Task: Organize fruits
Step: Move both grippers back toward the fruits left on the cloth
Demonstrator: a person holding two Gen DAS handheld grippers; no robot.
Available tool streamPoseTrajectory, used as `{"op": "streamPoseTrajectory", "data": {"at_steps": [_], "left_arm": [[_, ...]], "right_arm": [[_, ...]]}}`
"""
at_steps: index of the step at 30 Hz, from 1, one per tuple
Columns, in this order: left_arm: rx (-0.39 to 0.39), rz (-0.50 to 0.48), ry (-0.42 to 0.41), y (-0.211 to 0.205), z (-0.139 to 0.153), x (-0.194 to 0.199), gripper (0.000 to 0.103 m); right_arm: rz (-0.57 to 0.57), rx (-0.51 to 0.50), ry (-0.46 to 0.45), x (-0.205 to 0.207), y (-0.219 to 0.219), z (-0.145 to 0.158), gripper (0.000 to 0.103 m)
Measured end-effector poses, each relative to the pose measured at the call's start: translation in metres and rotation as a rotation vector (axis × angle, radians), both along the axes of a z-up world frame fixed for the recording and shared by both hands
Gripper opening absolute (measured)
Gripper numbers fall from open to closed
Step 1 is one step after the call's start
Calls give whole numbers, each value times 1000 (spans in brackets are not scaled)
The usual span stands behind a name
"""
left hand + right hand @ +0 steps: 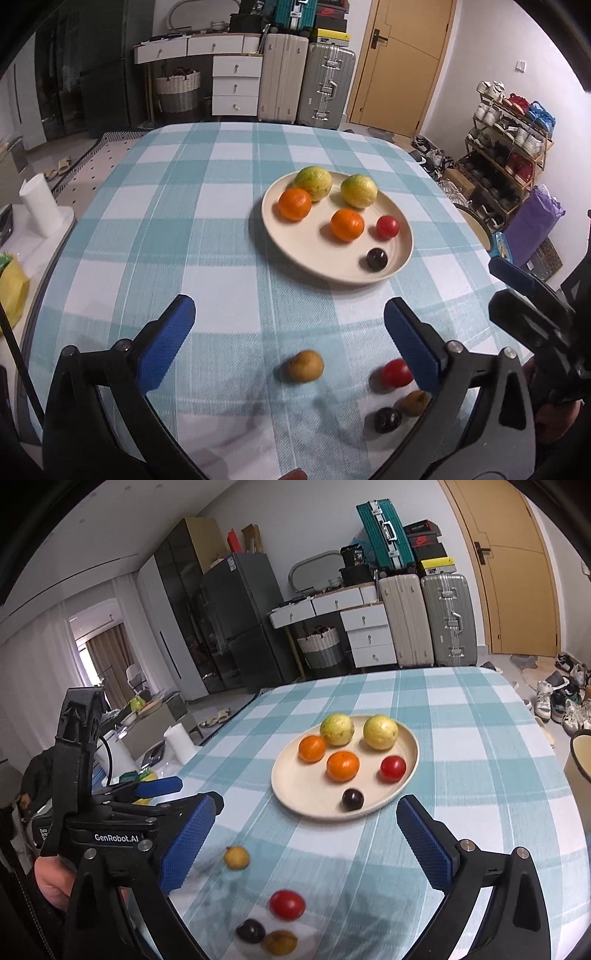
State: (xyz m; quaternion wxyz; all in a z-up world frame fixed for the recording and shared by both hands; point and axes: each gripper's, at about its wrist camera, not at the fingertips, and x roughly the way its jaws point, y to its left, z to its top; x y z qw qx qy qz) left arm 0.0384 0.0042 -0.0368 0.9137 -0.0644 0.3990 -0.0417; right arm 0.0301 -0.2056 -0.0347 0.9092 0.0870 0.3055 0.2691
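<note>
Fruit lies in two places on the checked tablecloth: some on the cream plate and some loose on the cloth near the tongs.

Some things are hard to see. In the left wrist view, the right finger of the left gripper covers part of the loose red fruit and part of one brown fruit. The right gripper shows only at the edge of that view, cut off. In the right wrist view, the left gripper sits at the left side, and a hand under it is mostly hidden. The loose fruit looks blurry in both views, so I cannot tell what kinds they are.

Now the count. The plate holds six: two yellow-green fruits, two oranges, one red fruit and one dark fruit. The cloth holds four: one yellow-brown fruit by itself, the loose red fruit, one dark fruit and the half-hidden brown one. The dark one and the brown one sit just beside each other.

Both tongs are spread wide. Nothing is between their blue pads. They hold nothing.
</note>
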Motion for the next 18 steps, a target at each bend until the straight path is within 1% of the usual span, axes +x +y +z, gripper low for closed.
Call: {"op": "streamPoseTrajectory", "data": {"at_steps": [5,9,16,18], "left_arm": [[-23,26,35,9,-17,-10,102],[-40,36,66,15,-33,-20,102],[-55,55,84,24,-48,-33,102],[-59,54,85,25,-51,-35,102]], "right_arm": [[16,-24,21,-11,0,-6,101],[30,-39,64,-20,0,-17,101],[54,-56,107,-42,2,-37,101],[72,-74,115,-50,5,-43,101]]}}
